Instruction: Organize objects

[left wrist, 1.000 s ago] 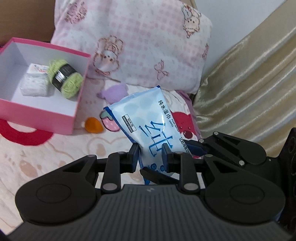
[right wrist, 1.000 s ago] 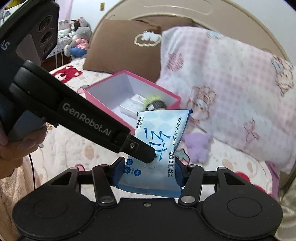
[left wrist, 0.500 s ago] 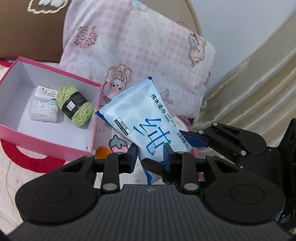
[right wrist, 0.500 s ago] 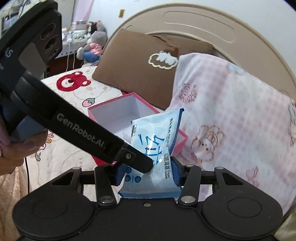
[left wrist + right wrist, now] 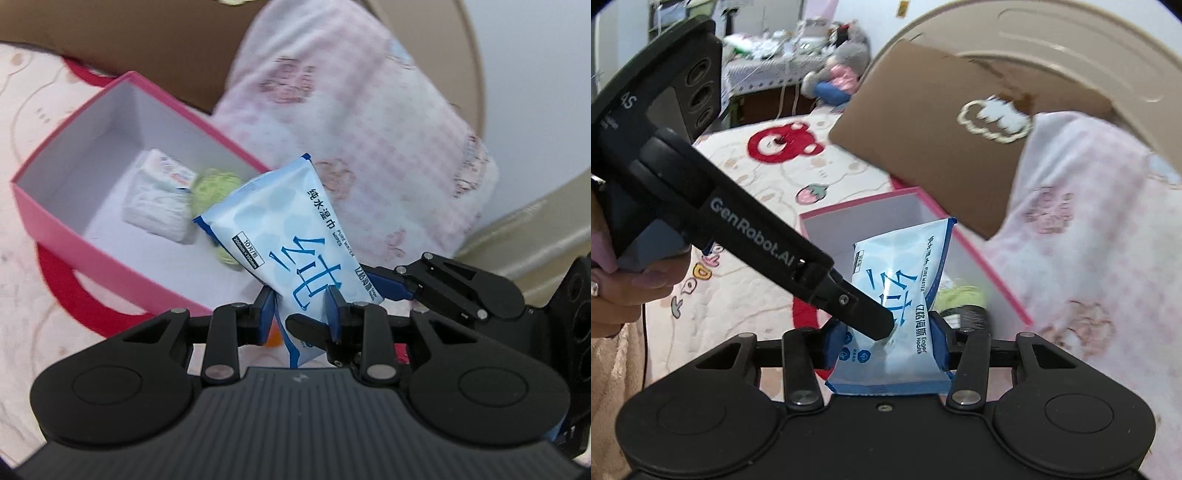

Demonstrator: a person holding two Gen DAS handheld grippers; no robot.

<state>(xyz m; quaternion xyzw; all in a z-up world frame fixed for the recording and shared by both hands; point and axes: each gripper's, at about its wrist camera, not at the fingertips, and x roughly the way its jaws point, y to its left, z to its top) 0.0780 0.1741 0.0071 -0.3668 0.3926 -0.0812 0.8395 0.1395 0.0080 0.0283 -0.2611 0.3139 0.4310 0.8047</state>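
A light blue wipes pack [image 5: 295,251] hangs upright in the air, held by both grippers. My left gripper [image 5: 300,314] is shut on its lower part; in the right wrist view its black tip [image 5: 875,325] clamps the pack's face [image 5: 897,280]. My right gripper [image 5: 885,341] has the pack across its jaws, which are closing, and both pads press the pack's side edges so that it bows. Just behind the pack lies the open pink box [image 5: 92,258] with a white packet [image 5: 159,199] and a green yarn ball [image 5: 214,188] inside.
A pink checked pillow [image 5: 369,147] leans right of the box, and a brown pillow [image 5: 942,147] stands behind it against the curved headboard [image 5: 1071,48]. The bedspread [image 5: 746,229] spreads to the left. A person's hand [image 5: 613,288] holds the left gripper. A small orange thing [image 5: 273,339] lies below the pack.
Both grippers have carried the pack left toward the pink box, which now sits right behind it. The right jaws have narrowed on the pack. Both views have rolled.
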